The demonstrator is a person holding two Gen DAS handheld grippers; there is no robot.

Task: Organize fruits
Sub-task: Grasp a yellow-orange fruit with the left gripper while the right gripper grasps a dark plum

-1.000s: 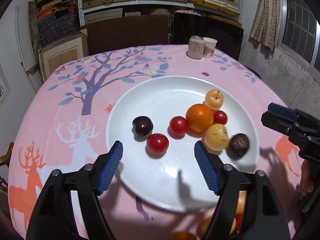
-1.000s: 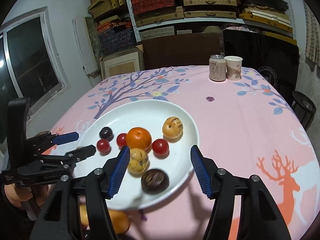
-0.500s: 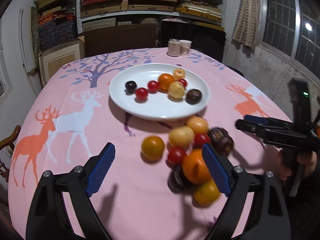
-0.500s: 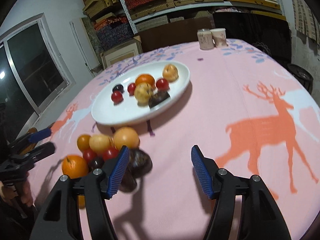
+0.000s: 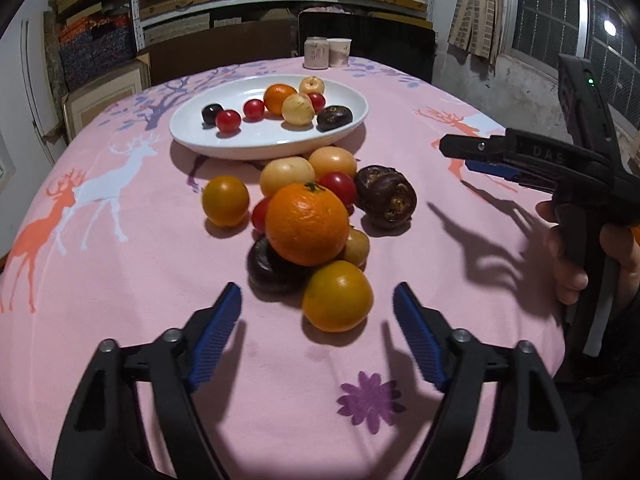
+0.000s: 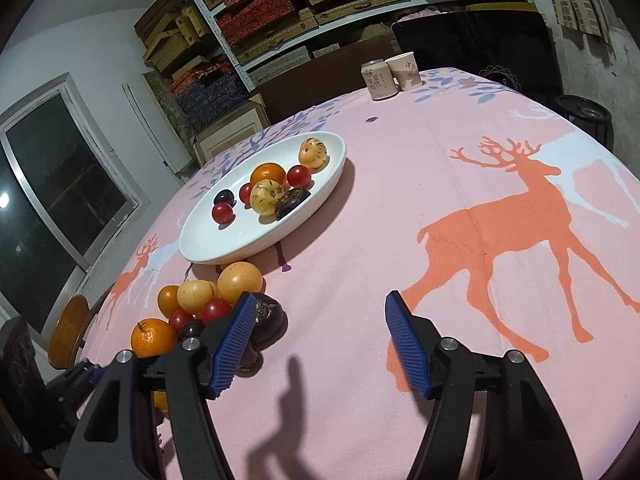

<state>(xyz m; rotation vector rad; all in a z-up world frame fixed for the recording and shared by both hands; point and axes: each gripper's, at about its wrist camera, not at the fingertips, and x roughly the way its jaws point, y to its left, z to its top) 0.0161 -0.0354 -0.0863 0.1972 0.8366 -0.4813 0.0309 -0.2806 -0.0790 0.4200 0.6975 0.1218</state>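
On the pink deer-print tablecloth [image 5: 120, 280], a heap of loose fruit sits just in front of the white plate [image 5: 256, 142], which already holds seven or so pieces. The left gripper [image 5: 318, 336] hangs low over the near edge of the heap with its jaws spread wide and nothing between them. Straight ahead of it lies a yellow-orange fruit [image 5: 338, 301], with a big orange [image 5: 307, 225] perched on top of the pile behind, leaning on a dark plum [image 5: 268, 270]. The right gripper [image 6: 318, 340] is also released and empty, held off to the right side of the heap, with a wrinkled brown fruit [image 6: 270, 318] just beside its left finger.

By the look of it the task is partway along: some fruit is plated, and about ten pieces wait on the cloth. The step in hand seems to be choosing the next piece. The nearest yellow-orange fruit is the likely pick for the left gripper, since it sits at the outside of the heap and can be closed on without disturbing much. Lifting it may still let the big orange roll, as the pile is stacked and touching throughout.

Open cloth lies to the left and right of the heap, and the near half of the plate is bare. The table edge curves away close behind both grippers, and a can [image 6: 375, 80] and paper cup [image 6: 405, 70] stand well apart at the far side.
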